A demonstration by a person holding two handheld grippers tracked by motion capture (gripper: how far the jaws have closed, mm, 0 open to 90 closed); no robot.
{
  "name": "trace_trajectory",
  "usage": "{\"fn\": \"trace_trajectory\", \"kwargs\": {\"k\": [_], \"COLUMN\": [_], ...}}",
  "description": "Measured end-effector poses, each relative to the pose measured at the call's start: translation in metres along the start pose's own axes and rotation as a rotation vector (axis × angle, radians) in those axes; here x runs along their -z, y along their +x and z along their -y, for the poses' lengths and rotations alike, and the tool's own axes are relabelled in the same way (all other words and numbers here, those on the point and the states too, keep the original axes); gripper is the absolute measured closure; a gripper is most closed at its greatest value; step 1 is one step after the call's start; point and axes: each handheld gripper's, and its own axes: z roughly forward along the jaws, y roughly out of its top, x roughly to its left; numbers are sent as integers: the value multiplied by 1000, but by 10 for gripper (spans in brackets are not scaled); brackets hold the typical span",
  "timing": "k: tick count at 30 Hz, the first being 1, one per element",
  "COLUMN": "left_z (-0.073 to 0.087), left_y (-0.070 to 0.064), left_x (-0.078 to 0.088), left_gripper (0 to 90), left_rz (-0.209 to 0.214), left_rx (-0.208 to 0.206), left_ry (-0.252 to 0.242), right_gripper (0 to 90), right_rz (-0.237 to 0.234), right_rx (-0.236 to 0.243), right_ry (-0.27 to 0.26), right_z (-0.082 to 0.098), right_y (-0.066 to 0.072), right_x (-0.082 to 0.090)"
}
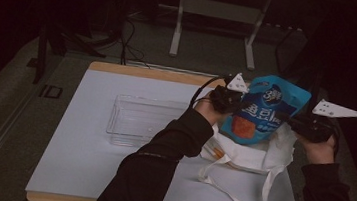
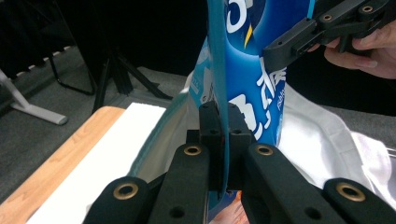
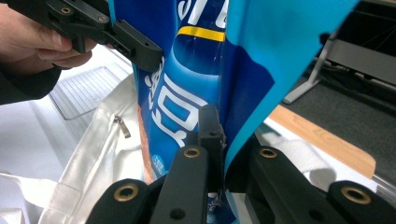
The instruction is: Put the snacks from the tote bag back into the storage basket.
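- The left tongs [image 1: 228,99] were clenched on one side edge of a glossy blue plastic snack pouch with white lettering [image 1: 265,112]; in the left gripper view the two black jaws stood pressed together with the pouch's edge [image 2: 223,140] pinched between them.
- The right tongs [image 1: 298,124] were clenched on the opposite side of the same pouch, the film [image 3: 243,93] folded into the nip of the jaws in the right gripper view.
- The pouch hung in the air between the two grippers, upright and slightly tilted, directly above the open mouth of a white cloth tote bag with long handles [image 1: 248,160] that lay on the white worktop [image 1: 84,161].
- Its lower end sat close to the bag's opening; whether it touched the cloth I cannot tell.
- A clear, shallow plastic tray [image 1: 137,119] stood on the worktop to the left of the bag, apart from it, and looked empty.
- Judged from this, the pouch was lifted and held, midway between bag and tray: the carry and the set-down were not yet done, and both grips had yet to be let go.
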Motion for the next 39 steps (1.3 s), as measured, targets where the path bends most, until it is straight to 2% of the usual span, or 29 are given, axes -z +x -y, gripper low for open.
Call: {"fn": "trace_trajectory", "kwargs": {"k": [7, 19, 34, 35, 39], "left_z": [-14, -25, -26, -26, -25], "left_y": [-1, -4, -1, -1, 1], "left_x": [13, 46, 87, 96, 110], "left_gripper": [900, 900, 900, 900, 900], "left_rz": [3, 1, -26, -37, -47], "left_rx": [-12, -26, -25, -27, -29], "left_ry": [-12, -28, -38, -40, -40], "right_gripper": [887, 887, 888, 888, 888], "right_rz": [-4, -33, -86, -98, -114], "right_rx": [14, 63, 98, 108, 122], "right_ry": [-20, -38, -56, -59, -64], "right_z": [-15, -41, -68, -75, -83], "right_y": [3, 18, 36, 40, 47], "right_x": [8, 12, -1, -4, -10]}}
